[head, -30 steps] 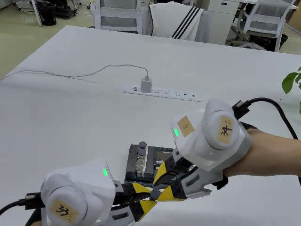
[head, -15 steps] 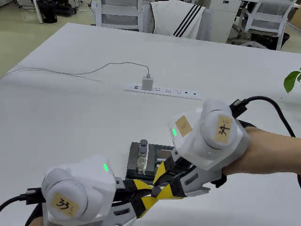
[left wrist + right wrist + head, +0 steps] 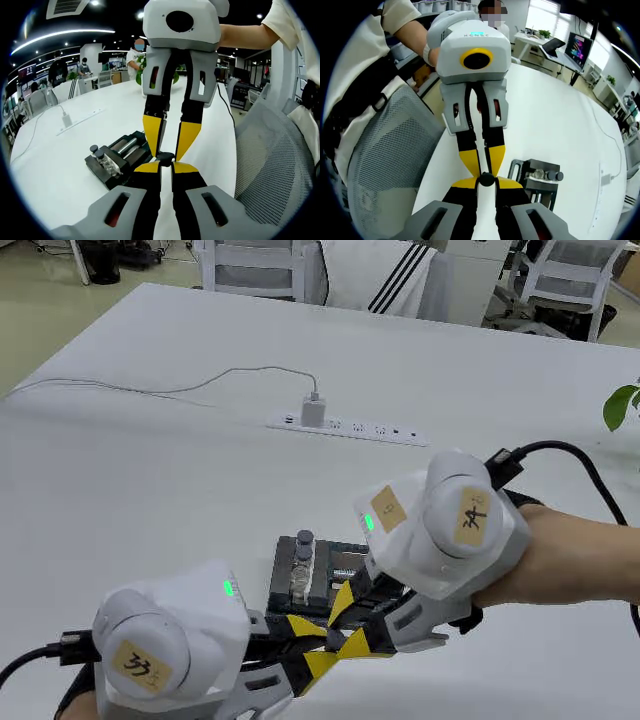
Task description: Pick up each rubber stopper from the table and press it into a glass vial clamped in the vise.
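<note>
two handheld grippers meet tip to tip above a white table [image 3: 150, 490]. the right gripper [image 3: 168, 151] pinches a dark rubber stopper [image 3: 166, 158], too small to tell its axis. the left gripper [image 3: 483, 169] has jaws nearly together at the same stopper; grip unclear. just beyond, a vise [image 3: 285, 590] holds upright stoppered vials [image 3: 300, 575]. bare tabletop lies all around.
</note>
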`<state>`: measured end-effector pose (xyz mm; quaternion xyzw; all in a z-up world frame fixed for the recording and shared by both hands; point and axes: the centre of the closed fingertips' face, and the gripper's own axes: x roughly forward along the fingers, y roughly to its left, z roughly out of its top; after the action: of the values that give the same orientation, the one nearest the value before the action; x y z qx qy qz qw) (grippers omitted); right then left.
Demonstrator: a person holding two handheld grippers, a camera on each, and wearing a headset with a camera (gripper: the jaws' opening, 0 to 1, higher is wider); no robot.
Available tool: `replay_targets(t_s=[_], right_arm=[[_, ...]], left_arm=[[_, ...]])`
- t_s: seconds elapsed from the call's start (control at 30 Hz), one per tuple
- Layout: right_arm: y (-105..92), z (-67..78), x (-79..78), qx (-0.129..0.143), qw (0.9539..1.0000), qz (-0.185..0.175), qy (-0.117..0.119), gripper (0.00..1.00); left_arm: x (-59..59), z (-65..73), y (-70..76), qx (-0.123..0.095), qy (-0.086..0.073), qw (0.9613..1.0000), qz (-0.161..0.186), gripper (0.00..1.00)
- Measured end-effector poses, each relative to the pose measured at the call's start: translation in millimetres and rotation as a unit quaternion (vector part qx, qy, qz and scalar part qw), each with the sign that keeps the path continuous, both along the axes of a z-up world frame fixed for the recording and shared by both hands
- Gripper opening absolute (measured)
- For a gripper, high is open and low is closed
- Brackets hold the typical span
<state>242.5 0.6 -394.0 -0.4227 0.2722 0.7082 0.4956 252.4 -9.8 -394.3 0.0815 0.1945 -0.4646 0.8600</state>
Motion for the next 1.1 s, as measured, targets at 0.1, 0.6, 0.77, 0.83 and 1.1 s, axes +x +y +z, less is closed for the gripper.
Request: replay_targets(t_s=[0.1, 0.6, 0.77, 0.83, 1.1], right_arm=[[0.1, 1.2, 0.7, 0.001, 1.0000, -0.002, 0.000, 0.08], [-3.1, 3.6, 0.2, -0.008, 0.9999, 0.000, 0.007, 0.07], [-2.7, 3.0, 0.1, -0.010, 0.9999, 0.000, 0.008, 0.07], [-2.5, 2.9, 0.0, -0.011, 0.9999, 0.004, 0.006, 0.07], [-1.6, 3.1, 0.1, -0.011, 0.9997, 0.023, -0.005, 0.07]], left_arm=[[1.2, 0.3, -0.1, 0.002, -0.002, 1.0000, 0.000, 0.04], [2.4, -0.8, -3.3, 0.006, -0.009, 0.9999, -0.008, 0.03], [2.2, -0.9, -3.2, 0.003, -0.005, 1.0000, -0.006, 0.03], [1.8, -1.1, -3.1, 0.000, -0.002, 1.0000, -0.004, 0.03], [2.3, -1.5, -2.1, -0.001, 0.002, 1.0000, -0.003, 0.03]])
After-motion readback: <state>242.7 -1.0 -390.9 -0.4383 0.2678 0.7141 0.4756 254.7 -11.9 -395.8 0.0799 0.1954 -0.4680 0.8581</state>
